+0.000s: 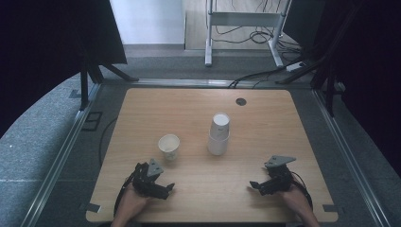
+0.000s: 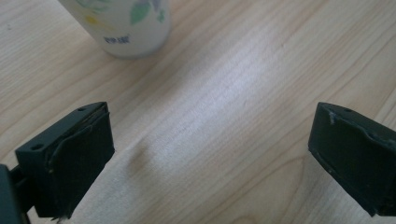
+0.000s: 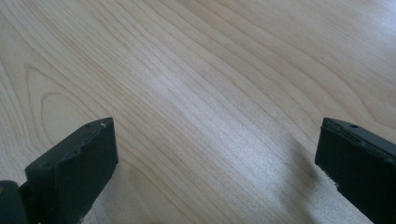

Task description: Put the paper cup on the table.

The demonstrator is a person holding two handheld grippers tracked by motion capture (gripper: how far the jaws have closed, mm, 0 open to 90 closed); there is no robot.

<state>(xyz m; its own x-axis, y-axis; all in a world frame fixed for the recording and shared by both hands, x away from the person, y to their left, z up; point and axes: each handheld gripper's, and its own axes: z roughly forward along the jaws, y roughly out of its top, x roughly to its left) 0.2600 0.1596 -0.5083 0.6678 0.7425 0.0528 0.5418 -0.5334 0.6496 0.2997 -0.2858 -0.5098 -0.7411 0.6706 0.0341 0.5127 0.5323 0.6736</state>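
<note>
While both hands rest at the near edge, the scene reads outward like this:

Left gripper (image 1: pixel 163 187): low over the wooden table (image 1: pixel 189 104) at its near left, held in a hand (image 1: pixel 130 204); jaws spread wide with nothing between them, seen best in the left gripper view.

Right gripper (image 1: pixel 257 185): near right, also hand-held; jaws wide apart over bare wood grain in its own view.

Single cup (image 1: pixel 169 146): upright paper cup, mouth open, just beyond the left gripper and well apart from the right one. In the left gripper view its base (image 2: pixel 128 25) stands ahead of the jaws, toward the left jaw's side, not between them.

Cup detail: the left gripper view shows a leaf print and small lettering (too blurred to read) that the high view does not resolve.

Stacked cups (image 1: pixel 219 134): right of the single cup, nearer the table's middle; one upside-down cup on another.

Far edge: a dark round hole (image 1: pixel 241 101) in the tabletop.
</note>
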